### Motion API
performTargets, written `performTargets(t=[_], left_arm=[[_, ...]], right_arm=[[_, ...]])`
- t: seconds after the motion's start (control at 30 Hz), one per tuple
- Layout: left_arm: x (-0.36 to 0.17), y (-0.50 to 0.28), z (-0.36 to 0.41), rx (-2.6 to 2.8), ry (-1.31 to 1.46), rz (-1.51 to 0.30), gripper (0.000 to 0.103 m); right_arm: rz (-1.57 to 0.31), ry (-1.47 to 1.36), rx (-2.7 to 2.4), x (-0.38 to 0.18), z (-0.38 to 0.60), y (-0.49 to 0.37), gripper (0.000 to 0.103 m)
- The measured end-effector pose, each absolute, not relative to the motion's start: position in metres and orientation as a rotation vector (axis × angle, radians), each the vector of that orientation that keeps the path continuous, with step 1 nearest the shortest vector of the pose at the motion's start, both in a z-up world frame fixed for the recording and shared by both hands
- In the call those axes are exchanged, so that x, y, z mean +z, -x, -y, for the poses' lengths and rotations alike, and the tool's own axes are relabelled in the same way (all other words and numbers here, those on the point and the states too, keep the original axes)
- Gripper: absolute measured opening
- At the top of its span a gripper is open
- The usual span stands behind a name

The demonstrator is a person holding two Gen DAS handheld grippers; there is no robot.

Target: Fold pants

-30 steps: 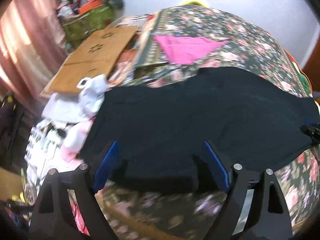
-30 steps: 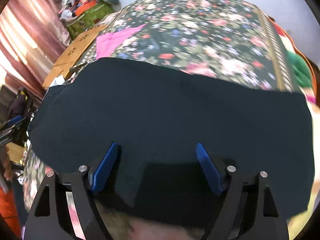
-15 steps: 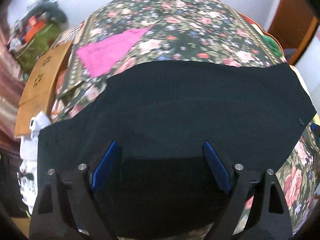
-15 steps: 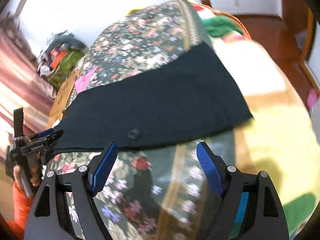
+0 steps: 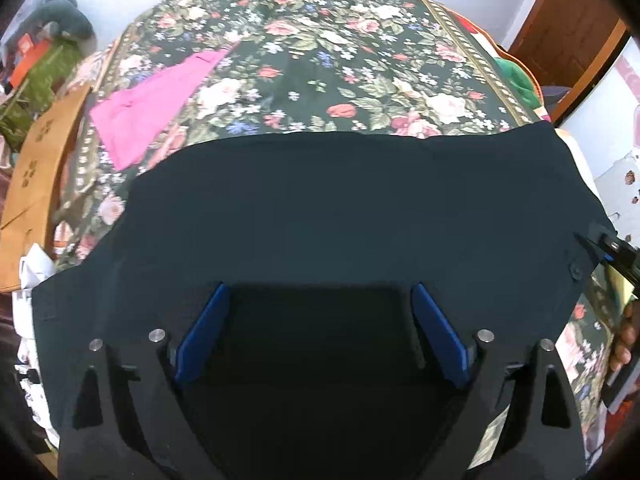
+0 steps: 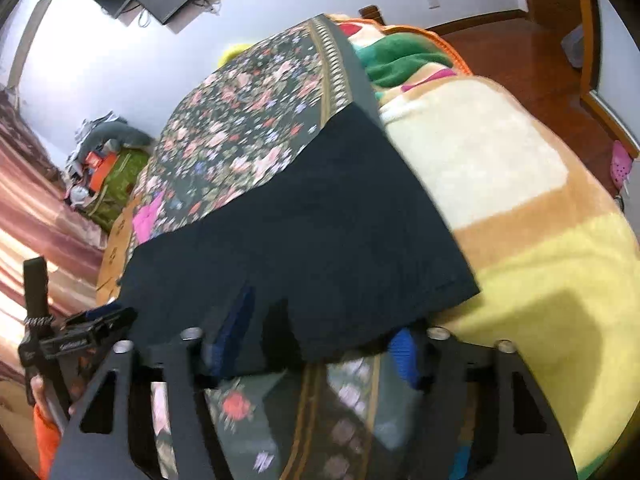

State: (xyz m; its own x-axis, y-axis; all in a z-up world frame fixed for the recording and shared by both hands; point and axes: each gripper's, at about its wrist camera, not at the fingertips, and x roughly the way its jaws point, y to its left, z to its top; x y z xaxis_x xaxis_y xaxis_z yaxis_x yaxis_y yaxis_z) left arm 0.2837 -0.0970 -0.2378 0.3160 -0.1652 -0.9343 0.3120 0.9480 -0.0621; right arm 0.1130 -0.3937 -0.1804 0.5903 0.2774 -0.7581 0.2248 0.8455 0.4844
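The dark, matte pants (image 5: 340, 208) lie flat across my floral bedspread (image 5: 320, 52); both my grippers, left (image 5: 320, 332) and right (image 6: 316, 340), gape wide, holding nothing.

A floral bedspread (image 5: 340, 60) carries a pink cloth (image 5: 148, 108) far left; 1 cardboard sheet (image 5: 36, 168) lies beside it.

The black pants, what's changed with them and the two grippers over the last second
The right gripper swung out to the pants' right end and has closed in until the near edge lies between its open fingers. The left gripper moved forward from the near edge over the cloth, also open. Nothing has been gripped or let go. The pants stayed flat across the floral bedspread, with the pink cloth unmoved.
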Motion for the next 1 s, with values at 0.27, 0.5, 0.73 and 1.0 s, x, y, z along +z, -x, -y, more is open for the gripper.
performTargets(t=[0.27,0.5,0.73,1.0], left_arm=[[-0.232,-0.285,0.123,-0.355,-0.167,-1.192,0.093],[-0.208,-0.283,0.119,-0.353,-0.139,-1.124,0.093],[-0.179,-0.278,0.088,-0.301,-0.093,-1.046,0.093],[-0.149,-0.260,0.034,-0.217,-0.059,-0.945,0.095]], right_arm=[[-0.919,-0.559,0.025,-0.173,0.419,-0.120,0.008],[-0.833,-0.417,0.032,-0.127,0.403,-0.135,0.008],[-0.723,-0.377,0.149,-0.072,0.367,-0.156,0.008],[-0.679,-0.330,0.303,-0.037,0.297,-0.185,0.008]])
